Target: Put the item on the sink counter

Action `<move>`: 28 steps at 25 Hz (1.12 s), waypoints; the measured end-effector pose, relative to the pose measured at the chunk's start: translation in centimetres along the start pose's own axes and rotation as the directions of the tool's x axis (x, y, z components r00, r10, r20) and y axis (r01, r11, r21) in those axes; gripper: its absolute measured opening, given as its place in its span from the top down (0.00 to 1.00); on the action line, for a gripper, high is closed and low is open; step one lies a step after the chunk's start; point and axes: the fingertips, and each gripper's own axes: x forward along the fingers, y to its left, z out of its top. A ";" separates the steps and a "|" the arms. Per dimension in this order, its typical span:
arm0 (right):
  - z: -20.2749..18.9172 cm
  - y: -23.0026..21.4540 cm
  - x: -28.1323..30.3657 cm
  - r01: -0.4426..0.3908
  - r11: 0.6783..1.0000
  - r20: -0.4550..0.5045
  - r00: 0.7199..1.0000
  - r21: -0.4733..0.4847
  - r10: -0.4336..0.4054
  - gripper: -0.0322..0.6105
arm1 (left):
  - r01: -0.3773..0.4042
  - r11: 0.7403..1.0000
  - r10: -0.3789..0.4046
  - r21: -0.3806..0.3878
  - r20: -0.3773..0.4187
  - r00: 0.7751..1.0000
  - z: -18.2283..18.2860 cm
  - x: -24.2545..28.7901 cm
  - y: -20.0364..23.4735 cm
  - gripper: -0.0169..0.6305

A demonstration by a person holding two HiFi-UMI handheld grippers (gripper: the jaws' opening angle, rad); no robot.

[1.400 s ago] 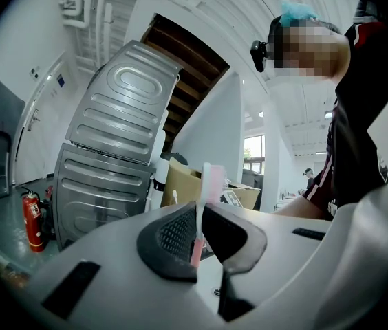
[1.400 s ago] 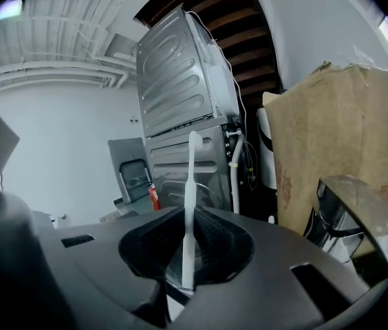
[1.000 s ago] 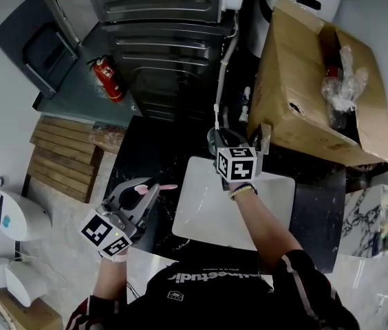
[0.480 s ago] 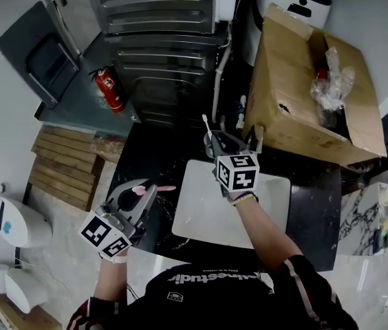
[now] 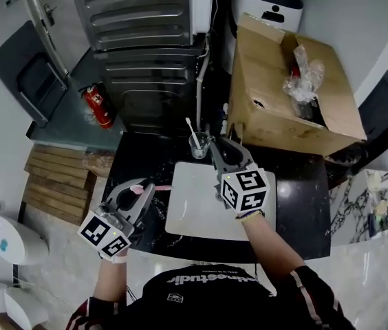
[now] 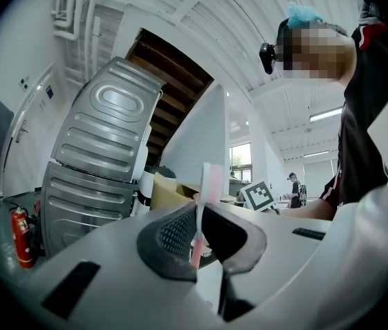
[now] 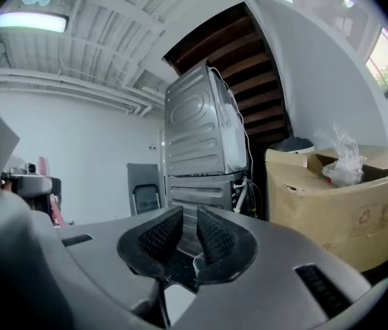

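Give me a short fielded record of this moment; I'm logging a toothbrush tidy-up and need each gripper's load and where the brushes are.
left gripper: shut on a pink toothbrush, held left of the sink
right gripper: open, empty, above the sink's back edge
white toothbrush: standing in a cup on the counter behind the sink
pink toothbrush: not yet put down

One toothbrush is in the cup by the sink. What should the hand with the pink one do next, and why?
Probably swing the left gripper toward the clear cup on the black counter behind the sink. Its fingers are shut on the pink toothbrush, left of the sink, while the white toothbrush stands in the cup and the right gripper is open, empty.
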 end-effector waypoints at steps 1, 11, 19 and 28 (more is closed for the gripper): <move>0.3 0.2 -1.2 0.001 1.000 0.010 1.000 0.000 -0.001 0.81 | 0.007 1.000 -0.007 -0.001 0.000 1.000 0.0 0.0 -0.4 0.92; 2.1 2.8 -13.6 0.021 1.000 0.074 0.997 -0.009 -0.020 0.81 | 0.065 0.997 -0.064 -0.032 0.021 0.998 0.0 0.4 -3.9 0.92; 1.2 1.6 -18.6 0.094 0.993 0.082 0.992 0.070 -0.100 0.89 | 0.082 0.995 -0.080 -0.057 0.034 0.996 -0.1 0.3 -5.5 0.92; -0.3 1.2 -19.6 0.109 0.988 0.063 0.991 0.106 -0.116 0.89 | 0.015 0.987 0.003 -0.157 0.108 0.994 0.8 1.4 -3.5 0.92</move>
